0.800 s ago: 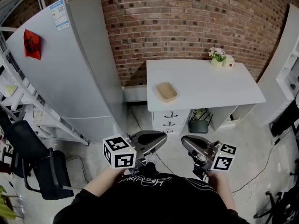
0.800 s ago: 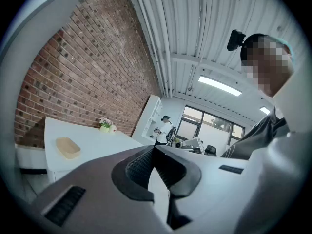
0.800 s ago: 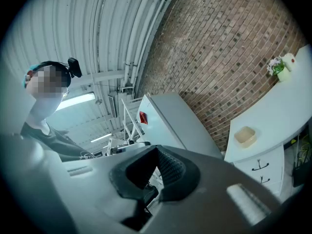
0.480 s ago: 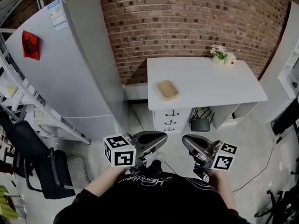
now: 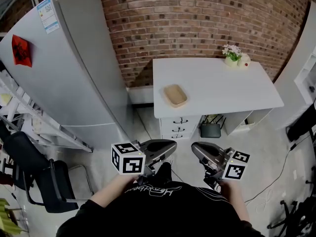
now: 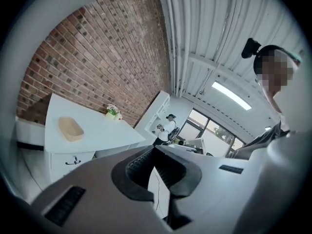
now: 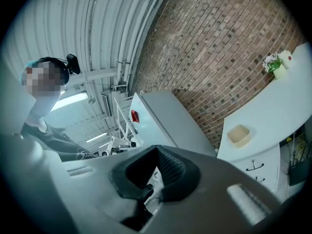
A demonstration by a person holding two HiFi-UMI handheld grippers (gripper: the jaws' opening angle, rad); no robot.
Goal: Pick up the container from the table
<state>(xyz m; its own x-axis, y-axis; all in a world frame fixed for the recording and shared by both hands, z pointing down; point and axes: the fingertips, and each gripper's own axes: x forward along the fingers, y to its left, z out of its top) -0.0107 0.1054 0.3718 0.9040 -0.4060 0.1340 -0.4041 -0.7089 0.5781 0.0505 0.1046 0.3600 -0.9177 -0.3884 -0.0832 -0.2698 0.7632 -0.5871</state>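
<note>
A shallow beige container (image 5: 176, 95) lies near the front left corner of the white table (image 5: 232, 88). It also shows far off in the left gripper view, container (image 6: 71, 129), and in the right gripper view, container (image 7: 239, 135). Both grippers hang close to my chest, well short of the table. My left gripper (image 5: 172, 144) is shut with nothing in it. My right gripper (image 5: 195, 148) is shut and empty too. They point roughly level toward the table.
A tall grey fridge (image 5: 69, 63) stands left of the table against the brick wall. A small flower pot (image 5: 230, 55) sits at the table's back right. Drawers (image 5: 180, 127) lie under the table, a black chair (image 5: 44, 181) at my left, shelving (image 5: 308, 68) at the right.
The view has shifted a little: fridge and table sit slightly further left and higher in the picture. Both grippers stay shut in the same place before my chest.
</note>
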